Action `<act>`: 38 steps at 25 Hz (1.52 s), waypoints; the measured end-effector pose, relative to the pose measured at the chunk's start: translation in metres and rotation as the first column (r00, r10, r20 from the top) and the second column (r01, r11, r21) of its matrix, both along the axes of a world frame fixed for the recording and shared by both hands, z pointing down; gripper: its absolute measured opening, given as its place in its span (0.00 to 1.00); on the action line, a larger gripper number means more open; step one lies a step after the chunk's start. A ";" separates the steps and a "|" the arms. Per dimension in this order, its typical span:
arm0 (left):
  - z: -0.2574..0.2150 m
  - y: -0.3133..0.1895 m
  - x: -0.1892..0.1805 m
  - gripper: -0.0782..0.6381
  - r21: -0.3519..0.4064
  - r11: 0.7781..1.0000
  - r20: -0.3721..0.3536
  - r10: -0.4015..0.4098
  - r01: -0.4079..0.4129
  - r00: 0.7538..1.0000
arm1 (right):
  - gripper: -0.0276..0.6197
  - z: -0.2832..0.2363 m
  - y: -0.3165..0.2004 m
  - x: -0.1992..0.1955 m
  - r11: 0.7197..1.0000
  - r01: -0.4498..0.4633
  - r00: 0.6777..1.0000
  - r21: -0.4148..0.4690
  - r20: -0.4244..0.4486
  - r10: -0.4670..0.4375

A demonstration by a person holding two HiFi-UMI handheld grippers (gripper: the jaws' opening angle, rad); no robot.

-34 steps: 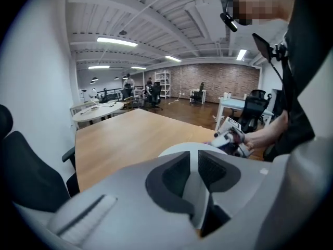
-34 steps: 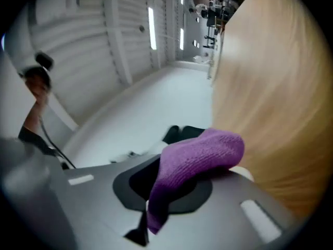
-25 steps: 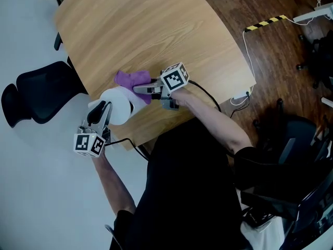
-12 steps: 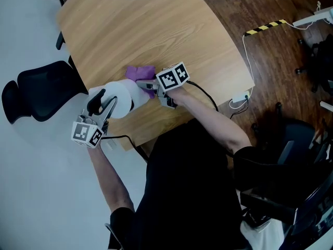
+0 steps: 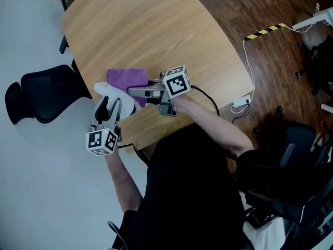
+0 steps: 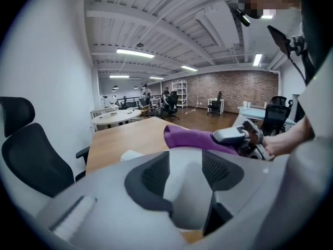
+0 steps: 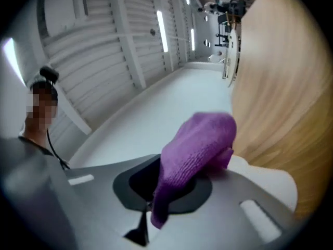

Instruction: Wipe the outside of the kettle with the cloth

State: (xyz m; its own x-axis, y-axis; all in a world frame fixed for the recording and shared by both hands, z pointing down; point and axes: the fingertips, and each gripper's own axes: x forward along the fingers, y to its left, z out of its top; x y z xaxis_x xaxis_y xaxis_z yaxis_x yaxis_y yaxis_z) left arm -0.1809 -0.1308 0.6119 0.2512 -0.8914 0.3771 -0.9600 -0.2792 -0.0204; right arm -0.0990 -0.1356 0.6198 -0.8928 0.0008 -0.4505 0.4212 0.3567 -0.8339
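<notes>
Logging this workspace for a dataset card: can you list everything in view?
table: 1, light wood, centre
kettle: 1, white, table's near edge, handle in left gripper
cloth: 1, purple, just beyond kettle, in right gripper
office chair: 1, black, left of table
hazard tape: 1 strip, yellow-black, floor upper right
cable: 1, white, floor by table's right edge
person: 1, black top, bottom centre
left gripper: 1, grey, pads on kettle handle, jaws have just been opening
right gripper: 1, grey, shut on cloth
</notes>
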 end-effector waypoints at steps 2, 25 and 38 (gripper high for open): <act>-0.002 -0.001 -0.002 0.69 -0.006 1.000 -0.004 -0.006 0.006 1.000 | 0.08 0.027 -0.004 0.002 0.996 -0.033 0.999 -0.082 0.019 0.034; 0.006 -0.016 0.010 0.68 -0.072 0.995 0.002 0.065 -0.065 0.998 | 0.08 0.235 0.025 0.012 0.988 -0.089 0.750 -0.129 -0.661 -0.019; 0.000 -0.032 0.029 0.67 -0.085 0.895 -0.022 0.437 -0.437 0.899 | 0.08 0.156 0.027 -0.002 0.969 -0.007 0.946 -0.245 -0.316 -0.073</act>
State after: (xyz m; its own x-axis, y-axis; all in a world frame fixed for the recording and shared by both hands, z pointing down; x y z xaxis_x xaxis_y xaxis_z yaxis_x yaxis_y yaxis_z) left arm -0.1521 -0.1627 0.6119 0.6093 -0.6560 0.4455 -0.7407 -0.6713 0.0246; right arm -0.1013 -0.1084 0.7756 -0.9906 -0.0393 -0.1309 0.1254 0.1194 -0.9849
